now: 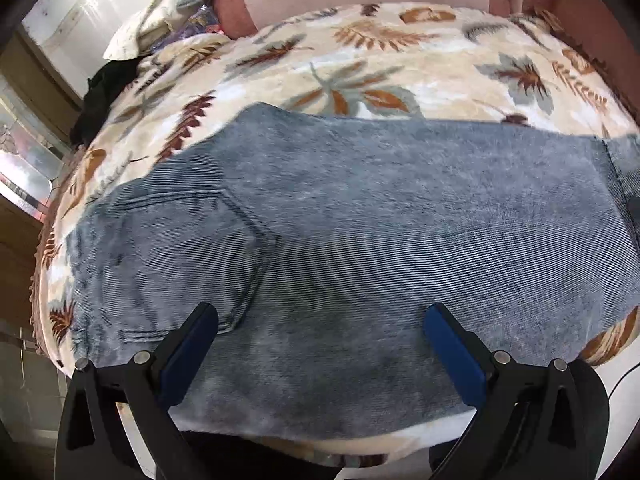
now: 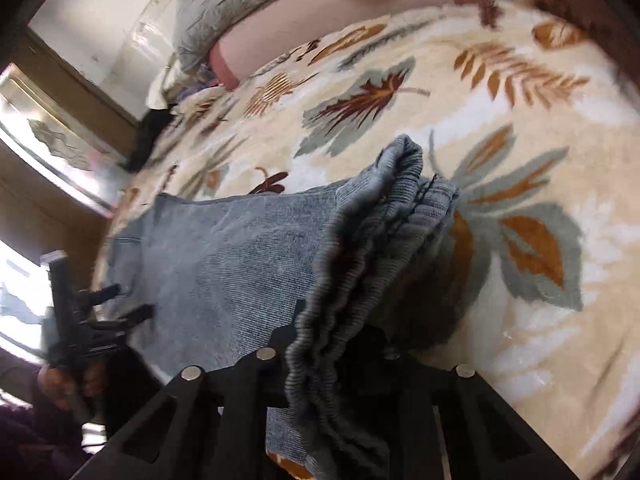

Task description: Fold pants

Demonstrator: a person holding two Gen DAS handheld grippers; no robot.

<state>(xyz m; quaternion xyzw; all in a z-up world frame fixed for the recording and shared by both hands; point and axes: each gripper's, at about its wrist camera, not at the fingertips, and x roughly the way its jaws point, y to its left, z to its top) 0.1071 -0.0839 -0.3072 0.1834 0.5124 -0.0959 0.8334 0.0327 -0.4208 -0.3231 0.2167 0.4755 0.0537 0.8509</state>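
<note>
1. A pair of faded blue-grey ribbed denim pants [image 1: 360,216] is seen laid across a cream plush blanket printed with brown and grey leaves [image 1: 400,64], which covers a bed.
2. In the left wrist view the pants are spread flat, with a stitched back pocket [image 1: 176,256] lying towards the left side of the garment.
3. The left gripper [image 1: 320,320] is held above the near part of the pants. Its two black fingers with blue pads [image 1: 452,356] are spread wide apart; no cloth is caught between them and nothing is grasped.
4. The left gripper is also visible at the left edge of the right wrist view, carried in a person's hand [image 2: 68,384].
5. The right gripper [image 2: 332,360] is clenched on a bunched, gathered band of the pants [image 2: 384,232]. The folds of cloth rise from between its closed black fingers and the fingertips are hidden by the fabric.
6. The gathered end is lifted off the blanket, while the rest of the garment remains flat to its left.
7. A crumpled grey pillow [image 2: 224,8] and a pink sheet [image 2: 320,20] are noted at the far side of the bed.
</note>
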